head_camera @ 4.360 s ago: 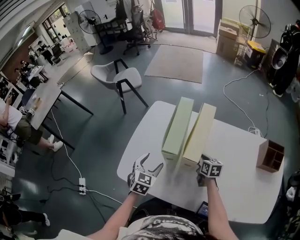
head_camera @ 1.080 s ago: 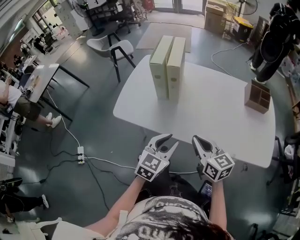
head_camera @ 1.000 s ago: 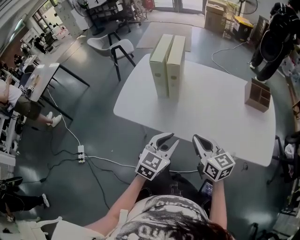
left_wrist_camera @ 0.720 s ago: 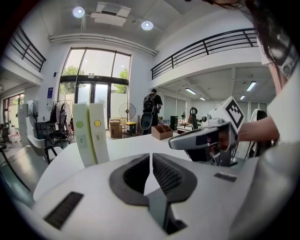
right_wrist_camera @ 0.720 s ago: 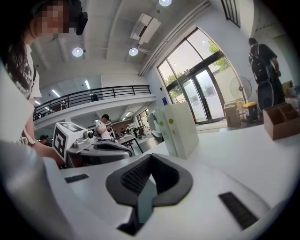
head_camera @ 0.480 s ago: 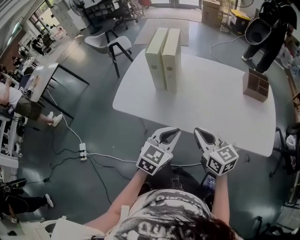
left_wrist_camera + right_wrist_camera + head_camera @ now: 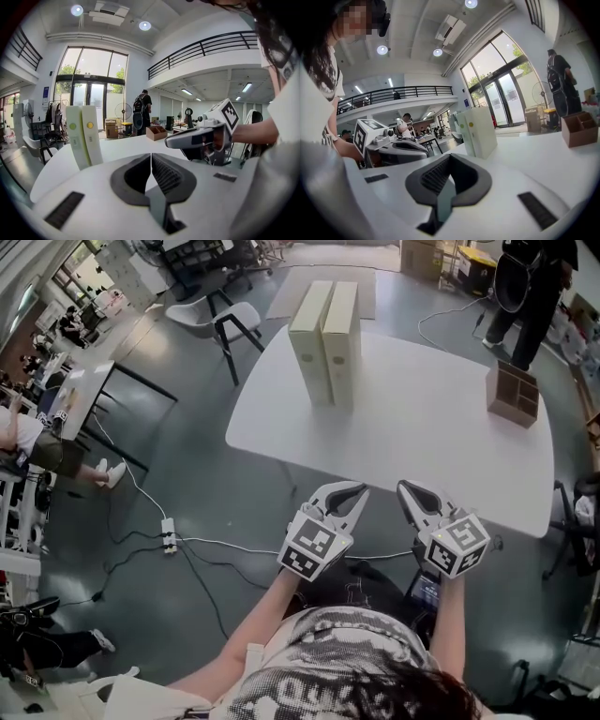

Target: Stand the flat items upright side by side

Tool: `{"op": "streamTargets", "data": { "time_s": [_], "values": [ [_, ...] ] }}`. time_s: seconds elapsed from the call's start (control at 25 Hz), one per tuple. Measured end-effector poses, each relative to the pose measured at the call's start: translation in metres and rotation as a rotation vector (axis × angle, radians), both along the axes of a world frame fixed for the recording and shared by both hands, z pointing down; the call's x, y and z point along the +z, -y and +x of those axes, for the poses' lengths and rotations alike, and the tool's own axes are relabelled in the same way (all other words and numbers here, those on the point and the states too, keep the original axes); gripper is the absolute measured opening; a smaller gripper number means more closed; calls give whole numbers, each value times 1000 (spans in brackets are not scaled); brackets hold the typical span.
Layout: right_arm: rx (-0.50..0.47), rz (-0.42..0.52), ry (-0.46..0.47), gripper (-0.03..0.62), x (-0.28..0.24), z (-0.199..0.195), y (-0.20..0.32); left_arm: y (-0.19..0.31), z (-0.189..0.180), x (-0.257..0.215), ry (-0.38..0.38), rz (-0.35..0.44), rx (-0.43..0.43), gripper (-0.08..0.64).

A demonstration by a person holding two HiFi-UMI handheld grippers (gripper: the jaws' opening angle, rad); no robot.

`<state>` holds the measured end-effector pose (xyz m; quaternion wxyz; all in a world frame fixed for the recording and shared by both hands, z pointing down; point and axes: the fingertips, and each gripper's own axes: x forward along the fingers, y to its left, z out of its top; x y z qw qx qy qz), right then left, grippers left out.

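White table [image 7: 422, 442]: upright binders [image 7: 338, 334], wooden box [image 7: 514, 396]

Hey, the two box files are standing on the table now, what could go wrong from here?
1. The green box file and cream box file are tall and narrow and stand free on the white table with nothing bracing them; a knock to the table might topple them.
2. A cable from the power strip crosses the floor just short of the table: a likely trip hazard on stepping forward.
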<state>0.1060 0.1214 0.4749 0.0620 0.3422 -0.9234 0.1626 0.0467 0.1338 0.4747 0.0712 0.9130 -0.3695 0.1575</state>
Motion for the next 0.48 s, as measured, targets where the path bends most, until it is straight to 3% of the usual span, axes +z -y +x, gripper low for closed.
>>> {"op": "streamTargets", "data": {
  "time_s": [0.48],
  "values": [
    [0,-4,2,-6,-2,5,0,-2,1,5,11,-9,21,15]
  ]
}}
